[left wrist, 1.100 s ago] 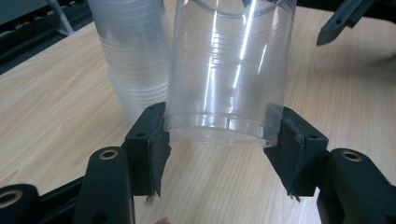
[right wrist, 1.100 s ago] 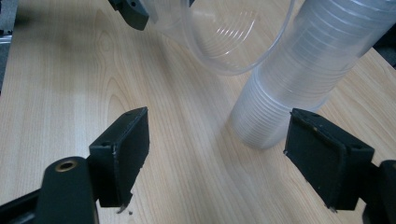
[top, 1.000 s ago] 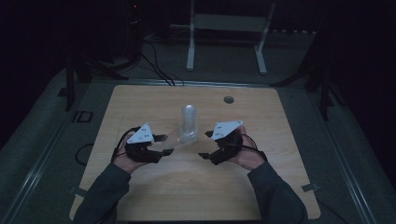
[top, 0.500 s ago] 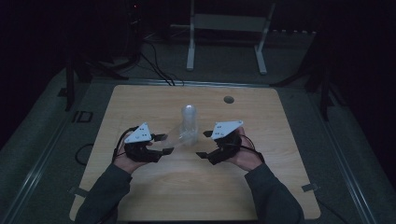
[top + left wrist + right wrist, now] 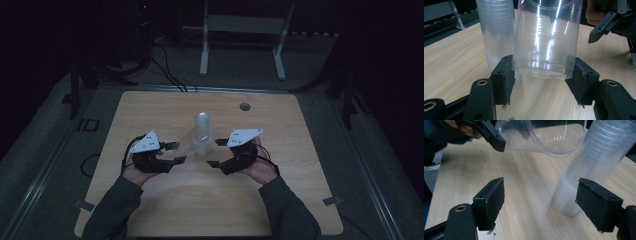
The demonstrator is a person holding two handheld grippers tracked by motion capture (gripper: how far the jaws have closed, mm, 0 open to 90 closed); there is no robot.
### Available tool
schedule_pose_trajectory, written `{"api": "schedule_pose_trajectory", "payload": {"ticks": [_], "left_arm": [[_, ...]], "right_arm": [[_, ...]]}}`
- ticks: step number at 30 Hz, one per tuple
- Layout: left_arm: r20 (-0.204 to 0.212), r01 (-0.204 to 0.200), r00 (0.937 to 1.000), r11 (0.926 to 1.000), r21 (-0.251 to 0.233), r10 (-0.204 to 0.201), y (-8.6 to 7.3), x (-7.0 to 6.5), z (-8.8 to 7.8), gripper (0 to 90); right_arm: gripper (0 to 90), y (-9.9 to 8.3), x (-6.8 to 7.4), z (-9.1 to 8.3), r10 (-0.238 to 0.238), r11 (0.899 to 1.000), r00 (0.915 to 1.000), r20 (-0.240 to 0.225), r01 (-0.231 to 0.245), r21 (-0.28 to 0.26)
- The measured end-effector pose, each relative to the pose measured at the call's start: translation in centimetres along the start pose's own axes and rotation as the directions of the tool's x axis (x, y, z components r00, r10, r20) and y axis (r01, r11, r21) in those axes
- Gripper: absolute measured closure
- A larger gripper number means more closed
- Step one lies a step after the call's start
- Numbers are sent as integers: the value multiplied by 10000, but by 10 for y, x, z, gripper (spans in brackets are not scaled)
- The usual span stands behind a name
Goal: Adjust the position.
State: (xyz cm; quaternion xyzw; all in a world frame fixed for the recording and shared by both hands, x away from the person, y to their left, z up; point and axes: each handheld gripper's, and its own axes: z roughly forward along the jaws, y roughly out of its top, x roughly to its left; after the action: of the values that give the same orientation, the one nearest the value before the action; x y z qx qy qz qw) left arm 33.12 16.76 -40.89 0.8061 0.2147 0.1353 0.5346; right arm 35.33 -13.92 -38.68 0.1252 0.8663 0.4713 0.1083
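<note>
Since the single clear cup [image 5: 546,42] is gripped only near its base, the sound way to carry on, as I judge it, is to lift it gently away from the stack, keeping the squeeze light so the thin wall does not buckle, and to set it down upright well apart from the stack.

On the counter [image 5: 150,110], the largest thing is the stack of clear cups [image 5: 202,131], standing upside down near the middle; it appears to hold nothing but nested cups. Just beside it, the single cup hangs off the wood, mouth tilted toward the right claw, and it is empty.

Both pads of the left claw [image 5: 541,75] press the cup's base, one on each side, so that claw is closed on the cup. With its jaws spread wide and nothing between them, the right claw [image 5: 540,195] hovers near the foot of the stack without touching it.
</note>
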Motion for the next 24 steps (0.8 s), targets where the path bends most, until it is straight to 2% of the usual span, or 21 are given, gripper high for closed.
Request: {"api": "schedule_pose_trajectory", "payload": {"ticks": [10, 19, 24], "left_arm": [[89, 64, 9999, 9994, -326, -61, 2, -2, -2, 421], [271, 161, 9995, 9975, -690, -143, 5, -4, -5, 421], [332, 209, 9993, 9965, -804, -183, 5, -3, -6, 421]], "right_arm": [[226, 2, 0, 4, 367, 9975, 9991, -219, -379, -598], [227, 5, 2, 1, 467, 9938, 9987, -201, -485, -1000], [227, 8, 3, -1, 590, 9899, 9976, -367, -632, -1266]]}}
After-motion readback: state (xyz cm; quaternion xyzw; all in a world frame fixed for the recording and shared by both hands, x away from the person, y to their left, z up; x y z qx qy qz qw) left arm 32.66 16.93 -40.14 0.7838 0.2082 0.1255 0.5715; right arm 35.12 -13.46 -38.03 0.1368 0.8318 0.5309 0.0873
